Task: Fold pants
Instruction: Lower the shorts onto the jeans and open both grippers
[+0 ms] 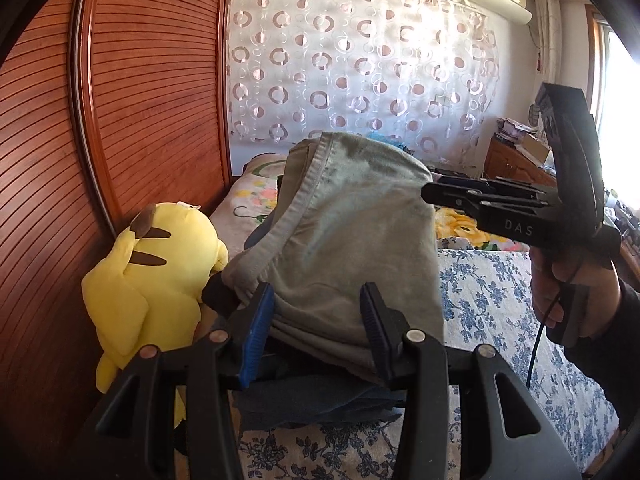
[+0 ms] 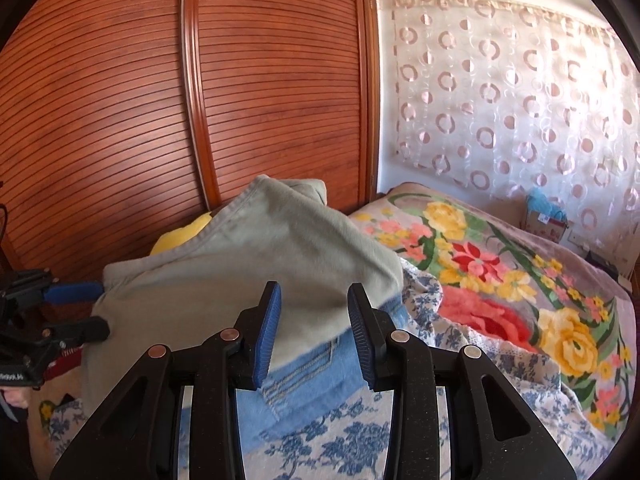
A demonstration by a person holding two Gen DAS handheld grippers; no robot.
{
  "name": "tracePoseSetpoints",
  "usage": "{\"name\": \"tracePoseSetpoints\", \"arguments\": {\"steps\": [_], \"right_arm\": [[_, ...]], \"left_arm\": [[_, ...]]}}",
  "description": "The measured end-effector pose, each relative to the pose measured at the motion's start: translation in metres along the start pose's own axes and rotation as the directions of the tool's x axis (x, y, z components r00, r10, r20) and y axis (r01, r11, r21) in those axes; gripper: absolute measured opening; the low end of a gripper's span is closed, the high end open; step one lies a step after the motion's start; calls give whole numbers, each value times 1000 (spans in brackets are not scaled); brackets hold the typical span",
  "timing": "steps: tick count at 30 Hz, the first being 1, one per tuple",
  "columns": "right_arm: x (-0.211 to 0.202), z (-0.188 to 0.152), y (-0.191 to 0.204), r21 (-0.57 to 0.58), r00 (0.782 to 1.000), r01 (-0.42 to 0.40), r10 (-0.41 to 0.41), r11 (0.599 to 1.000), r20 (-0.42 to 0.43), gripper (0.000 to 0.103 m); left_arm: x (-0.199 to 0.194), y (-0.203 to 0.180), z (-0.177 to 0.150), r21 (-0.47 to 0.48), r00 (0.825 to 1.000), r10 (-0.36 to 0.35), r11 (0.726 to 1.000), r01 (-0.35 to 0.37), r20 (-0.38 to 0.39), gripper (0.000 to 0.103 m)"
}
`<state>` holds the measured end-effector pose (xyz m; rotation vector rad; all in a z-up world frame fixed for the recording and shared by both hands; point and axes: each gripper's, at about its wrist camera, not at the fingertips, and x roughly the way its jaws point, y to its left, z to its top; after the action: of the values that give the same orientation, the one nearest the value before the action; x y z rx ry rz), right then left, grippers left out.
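Now the grey-green pants (image 1: 340, 236) hang folded over the bed (image 1: 500, 300), draped from twelve o'clock between the left gripper (image 1: 318, 328) fingers, apparently pinched. Right gripper (image 2: 314, 332) jaws spread, unclear if gripping; cloth edge between them, running nine-to-three.

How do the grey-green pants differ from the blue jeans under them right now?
The grey-green pants are soft, plain knit, bunched up on top of the pile; the blue jeans are denim with visible stitched seams, lying flat underneath. The grey-green pants are mostly exposed, while the jeans show only along the edge nearest the camera. Both rest on the blue floral bedsheet.
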<state>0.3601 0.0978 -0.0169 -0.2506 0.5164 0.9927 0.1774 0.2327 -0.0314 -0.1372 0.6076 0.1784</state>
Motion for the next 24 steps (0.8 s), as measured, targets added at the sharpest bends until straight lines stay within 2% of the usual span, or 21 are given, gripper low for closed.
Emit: {"name": "tracePoseSetpoints", "arguments": {"steps": [7,10,12,15,20,24], "right_arm": [[-26,-20,-4,28,1000,3,-3,1000,8,35],[-37,-26,-8,38,1000,7,-7,999,10,35],[-44,-30,-12,45,1000,11,-12,999,16,35],[-53,-34,-19,58,1000,17,-18,998,24,36],[-70,-39,-30,68,998,37,-40,997,42,36],[-86,-42,-38,80,997,50,-55,996,58,37]], "left_arm": [[-11,-20,1,33,1000,2,999,-2,14,45],[-16,-29,3,47,999,-2,999,1,32,54],[-20,-35,4,55,999,-5,998,3,49,67],[-27,-42,8,55,997,-24,998,20,72,68],[-40,-53,15,50,991,-13,999,7,133,86],[-47,-60,20,52,987,-20,999,12,160,88]]}}
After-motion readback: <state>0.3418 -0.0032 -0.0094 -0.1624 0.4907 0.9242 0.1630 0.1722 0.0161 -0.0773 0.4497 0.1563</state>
